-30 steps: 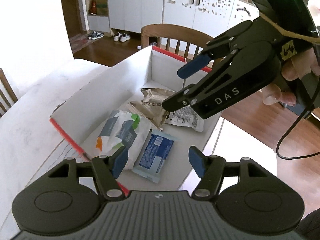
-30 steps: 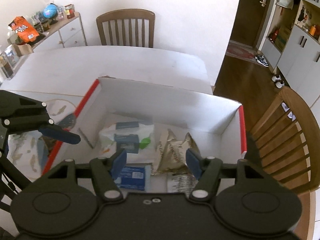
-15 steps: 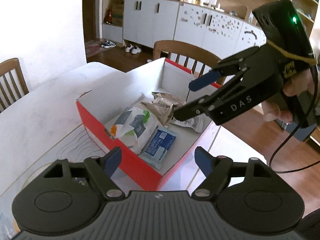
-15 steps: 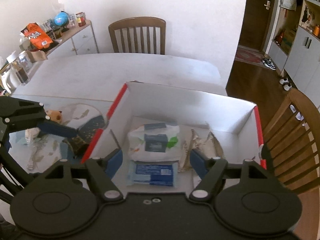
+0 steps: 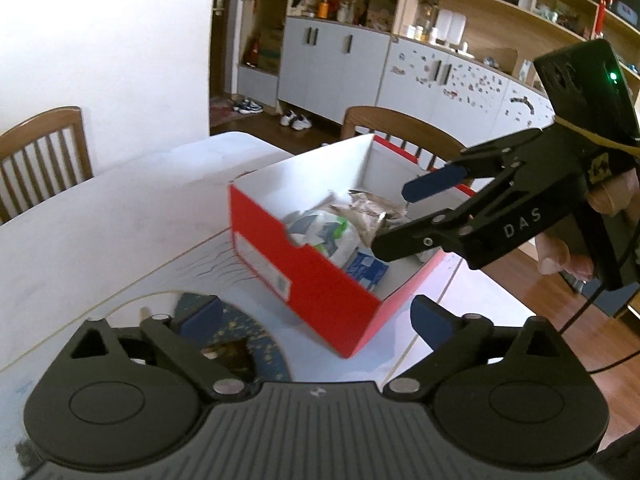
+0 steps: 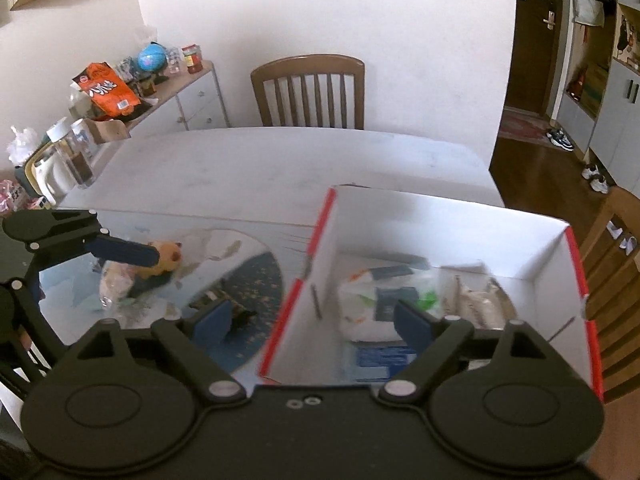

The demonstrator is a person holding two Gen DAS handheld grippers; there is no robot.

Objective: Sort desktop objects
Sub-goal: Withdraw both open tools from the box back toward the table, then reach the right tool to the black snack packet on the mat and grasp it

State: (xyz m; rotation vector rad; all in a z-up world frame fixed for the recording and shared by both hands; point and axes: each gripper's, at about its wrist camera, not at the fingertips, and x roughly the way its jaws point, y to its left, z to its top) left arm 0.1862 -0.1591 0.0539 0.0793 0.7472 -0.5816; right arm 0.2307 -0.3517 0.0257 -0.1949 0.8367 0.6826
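A red shoebox (image 5: 304,284) (image 6: 440,216) with white inner walls stands on the table. In it lie a white tissue pack (image 5: 334,236) (image 6: 372,304), a blue packet (image 5: 366,270) (image 6: 384,358) and a crumpled brown snack packet (image 5: 372,208) (image 6: 476,300). My left gripper (image 5: 316,316) hangs short of the box's near corner, jaws opening wide, nothing between them. My right gripper (image 5: 392,219) (image 6: 312,318) hovers over the box's left wall, jaws opening and empty. A yellow plush toy (image 6: 166,256) lies left of the box, partly hidden by the left gripper's finger pad (image 6: 124,250).
A round blue patterned mat (image 6: 256,280) (image 5: 260,344) lies left of the box with a small dark item (image 6: 240,318) on it. A clear plastic bag (image 6: 116,284) sits by the toy. Wooden chairs (image 6: 308,92) (image 5: 44,152) ring the table; a cluttered sideboard (image 6: 180,100) stands far left.
Both grippers have drawn back from above the box's contents and their jaws have spread wider. In the left wrist view the box's red outer wall now shows. The packets stay in the box.
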